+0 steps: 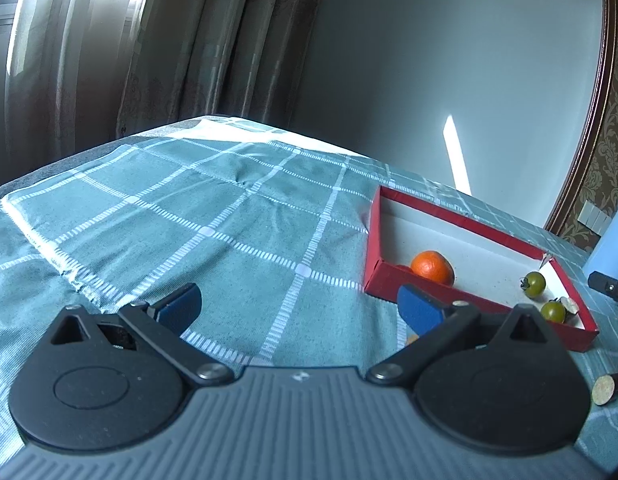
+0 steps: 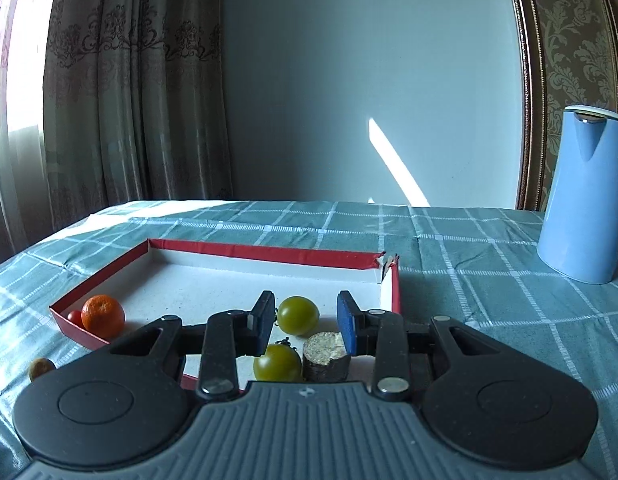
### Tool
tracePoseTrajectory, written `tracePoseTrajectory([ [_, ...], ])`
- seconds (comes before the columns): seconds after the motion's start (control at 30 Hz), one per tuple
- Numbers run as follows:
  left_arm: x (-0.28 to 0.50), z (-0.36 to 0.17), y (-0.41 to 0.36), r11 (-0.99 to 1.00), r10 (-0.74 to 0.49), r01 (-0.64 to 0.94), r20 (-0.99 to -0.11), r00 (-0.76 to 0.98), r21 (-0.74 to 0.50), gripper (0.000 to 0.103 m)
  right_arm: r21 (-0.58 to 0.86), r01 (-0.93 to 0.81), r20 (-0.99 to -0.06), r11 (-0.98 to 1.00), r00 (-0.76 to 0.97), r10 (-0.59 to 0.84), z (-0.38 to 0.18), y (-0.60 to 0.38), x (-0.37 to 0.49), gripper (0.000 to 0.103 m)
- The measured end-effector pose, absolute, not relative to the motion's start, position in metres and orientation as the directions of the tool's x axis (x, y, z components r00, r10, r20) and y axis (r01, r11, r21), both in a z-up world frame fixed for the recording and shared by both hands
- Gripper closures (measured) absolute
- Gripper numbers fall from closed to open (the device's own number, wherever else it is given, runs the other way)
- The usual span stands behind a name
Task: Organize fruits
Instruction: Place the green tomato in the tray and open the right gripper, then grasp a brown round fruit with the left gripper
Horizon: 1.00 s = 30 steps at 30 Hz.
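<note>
A shallow red box with a white floor lies on the checked cloth. In it are a mandarin, a small red tomato behind it, two green tomatoes and a brown cut piece with a pale top. My right gripper hangs over the box's near corner with its jaws apart; the farther green tomato shows between the pads, untouched, and the cut piece sits just under the right pad. My left gripper is wide open over bare cloth, left of the box, holding nothing.
A tall blue jug stands on the cloth to the right of the box. A dark cut piece lies on the cloth in front of the box, and a small brownish fruit lies by its left corner. Curtains and a wall stand behind the table.
</note>
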<state>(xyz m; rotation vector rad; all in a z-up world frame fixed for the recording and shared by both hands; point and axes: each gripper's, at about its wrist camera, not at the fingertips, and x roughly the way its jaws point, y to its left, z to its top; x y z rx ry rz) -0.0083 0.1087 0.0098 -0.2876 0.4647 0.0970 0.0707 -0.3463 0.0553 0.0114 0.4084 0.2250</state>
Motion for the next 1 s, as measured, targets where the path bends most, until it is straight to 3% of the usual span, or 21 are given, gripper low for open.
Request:
tracePoseTrajectory([
  [0.23,0.002,0.015,0.083,0.981,0.05,-0.133,-0.483,0.874,-0.139,0.005,0.148,-0.146,-0.419,0.978,0.886,0.196,0.042,-0.38,0.072,0.058],
  [0.33,0.013,0.013,0.078,0.981,0.017,-0.117,-0.536,0.844,-0.153,0.009,0.149,-0.158,-0.404,0.976,0.891,0.206,0.042,-0.379,0.07,0.058],
  [0.6,0.035,0.014,0.064,0.977,-0.01,-0.126,-0.625,0.78,-0.173,0.009,0.124,-0.193,-0.385,0.973,0.895,0.226,0.046,-0.37,0.064,0.058],
  [0.9,0.043,0.015,0.041,0.984,0.012,-0.131,-0.692,0.722,-0.12,0.01,0.125,-0.204,-0.374,0.971,0.897,0.237,0.048,-0.37,0.063,0.058],
  [1.0,0.047,0.012,0.039,0.982,0.015,-0.147,-0.716,0.698,-0.123,0.019,0.123,-0.207,-0.37,0.97,0.898,0.239,0.048,-0.37,0.062,0.058],
])
